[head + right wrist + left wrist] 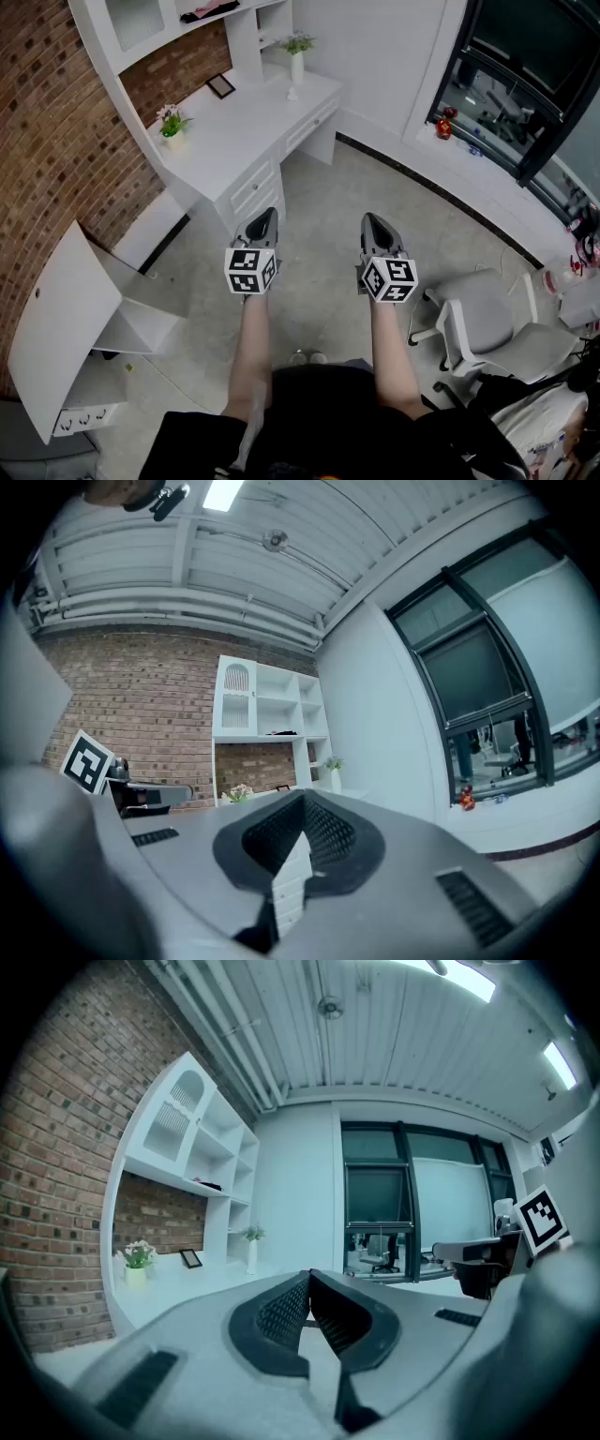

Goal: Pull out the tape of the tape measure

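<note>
The left gripper [265,217] and the right gripper [372,223] are held side by side over bare floor [319,281]. In each gripper view the ribbed pads [284,1314] are seen pressed together at their tips with nothing caught between them, so both pairs of jaws are clenched and empty. No tape measure is to be found between the jaws, beneath them, or anywhere else in the three views.

Ahead of the jaws and to their left a white desk [246,127] is seen, with a potted flower [172,125], a frame [221,86] and a vase [297,58] on it. To the right of the jaws a chair [487,323] is seen.

The step in hand cannot be settled. The scene fits a moment when the tape measure is yet to be fetched as well as one when it is already put away. What the next move calls for is therefore left open.
</note>
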Demonstrator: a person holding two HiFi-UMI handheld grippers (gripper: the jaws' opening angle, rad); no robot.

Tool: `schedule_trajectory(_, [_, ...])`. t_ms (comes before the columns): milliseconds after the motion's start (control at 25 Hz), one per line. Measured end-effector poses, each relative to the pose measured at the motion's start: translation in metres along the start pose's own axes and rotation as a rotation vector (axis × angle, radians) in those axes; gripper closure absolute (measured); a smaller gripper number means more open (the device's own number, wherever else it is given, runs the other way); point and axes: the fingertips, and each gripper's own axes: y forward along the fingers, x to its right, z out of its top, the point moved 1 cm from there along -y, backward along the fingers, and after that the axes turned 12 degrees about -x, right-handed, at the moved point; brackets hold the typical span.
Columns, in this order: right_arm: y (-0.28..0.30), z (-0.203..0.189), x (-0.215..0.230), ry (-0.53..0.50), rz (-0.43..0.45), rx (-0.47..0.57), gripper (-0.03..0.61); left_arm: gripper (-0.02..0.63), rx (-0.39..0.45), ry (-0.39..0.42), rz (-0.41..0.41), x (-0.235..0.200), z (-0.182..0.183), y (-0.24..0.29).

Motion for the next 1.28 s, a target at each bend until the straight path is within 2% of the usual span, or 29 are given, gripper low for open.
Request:
schedule_trajectory(720, [0.007, -0.008, -0.001, 0.017, 0.002, -0.023, 0.581, 0.604, -0.021, -0.014, -0.037, 0.002, -0.008, 0.012])
schedule_trajectory(920, [0.01, -0.016, -0.007, 0.029, 0.023, -0.042, 0.58, 0.603, -0.047, 0.006, -0.061, 0.008, -0.016, 0.014])
schedule_trajectory(1080, [0.013, -0.015, -0.012, 0.039, 0.044, -0.042, 0.58, 0.603, -0.043, -0.014, -0.065, 0.004, -0.018, 0.013])
schedule_trajectory(1240, [0.016, -0.013, -0.016, 0.059, 0.062, -0.032, 0.503, 0.592, -0.017, -0.033, -0.073, -0.003, -0.017, 0.009])
schedule_trajectory(1280, [0.017, -0.013, -0.016, 0.064, 0.063, -0.031, 0.472, 0.541, -0.015, -0.037, -0.075, -0.005, -0.018, 0.009])
